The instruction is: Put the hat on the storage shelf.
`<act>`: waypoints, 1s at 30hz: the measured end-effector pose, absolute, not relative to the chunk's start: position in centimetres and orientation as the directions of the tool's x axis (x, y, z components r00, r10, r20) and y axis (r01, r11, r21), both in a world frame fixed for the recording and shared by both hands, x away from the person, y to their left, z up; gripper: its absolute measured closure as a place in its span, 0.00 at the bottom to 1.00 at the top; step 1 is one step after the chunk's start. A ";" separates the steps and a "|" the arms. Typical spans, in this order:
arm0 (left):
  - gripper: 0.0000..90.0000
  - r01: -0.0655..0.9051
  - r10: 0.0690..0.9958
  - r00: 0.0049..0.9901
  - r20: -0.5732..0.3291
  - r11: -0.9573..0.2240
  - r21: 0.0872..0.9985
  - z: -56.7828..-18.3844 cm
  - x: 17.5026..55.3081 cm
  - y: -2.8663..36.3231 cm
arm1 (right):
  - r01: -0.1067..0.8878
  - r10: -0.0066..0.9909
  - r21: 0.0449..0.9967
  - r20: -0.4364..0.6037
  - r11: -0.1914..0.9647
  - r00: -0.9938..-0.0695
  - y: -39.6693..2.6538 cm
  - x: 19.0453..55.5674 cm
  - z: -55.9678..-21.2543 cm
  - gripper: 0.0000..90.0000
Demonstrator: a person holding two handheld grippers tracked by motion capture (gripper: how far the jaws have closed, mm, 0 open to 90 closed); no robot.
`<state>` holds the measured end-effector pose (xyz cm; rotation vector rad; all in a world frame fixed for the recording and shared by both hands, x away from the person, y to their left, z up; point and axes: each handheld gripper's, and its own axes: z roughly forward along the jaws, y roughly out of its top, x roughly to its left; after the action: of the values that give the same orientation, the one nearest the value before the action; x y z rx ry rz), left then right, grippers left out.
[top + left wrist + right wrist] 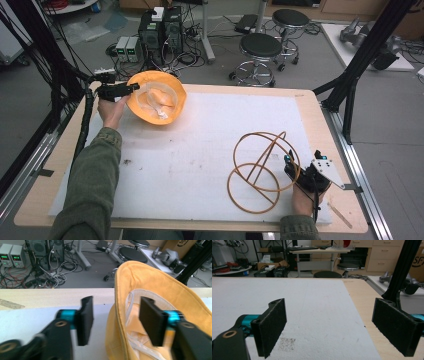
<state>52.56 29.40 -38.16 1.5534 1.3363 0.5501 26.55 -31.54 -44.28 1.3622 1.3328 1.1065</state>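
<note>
Partial "SF" logo on cardboard box (180,245).

I see a wire frame (260,170) of tan hoops resting on the white mat (200,150) that covers the wooden counter (310,107). Beyond the counter, two black stools (261,47) stand on the floor beside power supplies (127,47) and tangled cables (187,57).

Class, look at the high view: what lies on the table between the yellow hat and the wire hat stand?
Nothing: between the yellow hat and the wire stand, the high view shows bare white mat.
</note>
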 end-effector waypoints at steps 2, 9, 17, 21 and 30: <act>0.87 0.514 0.926 0.265 -0.269 0.100 0.852 -38.2 52.6 29.6 | 0.193 1.000 0.981 0.008 -0.011 0.018 -31.6 26.6 -44.3 0.13; 0.96 0.475 0.931 0.265 -0.250 0.099 0.874 -39.1 52.1 29.8 | 0.199 1.000 0.980 0.000 -0.004 0.019 -31.6 26.6 -44.3 0.13; 0.96 0.434 0.933 0.275 -0.233 0.096 0.896 -39.0 51.1 29.6 | 0.211 1.000 0.978 -0.007 0.006 0.007 -31.4 26.7 -44.4 0.13; 0.96 0.418 0.927 0.289 -0.240 0.104 0.903 -38.5 50.8 29.7 | 0.204 1.000 0.979 -0.009 0.007 0.009 -31.5 26.6 -44.4 0.13; 0.96 0.301 0.926 0.324 -0.194 0.094 0.949 -36.2 49.3 29.2 | 0.205 1.000 0.979 -0.005 0.005 -0.004 -31.3 26.7 -44.4 0.13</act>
<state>49.31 29.24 -36.16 1.4443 1.1986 0.6868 26.65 -31.34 -44.41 1.3545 1.3650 1.1028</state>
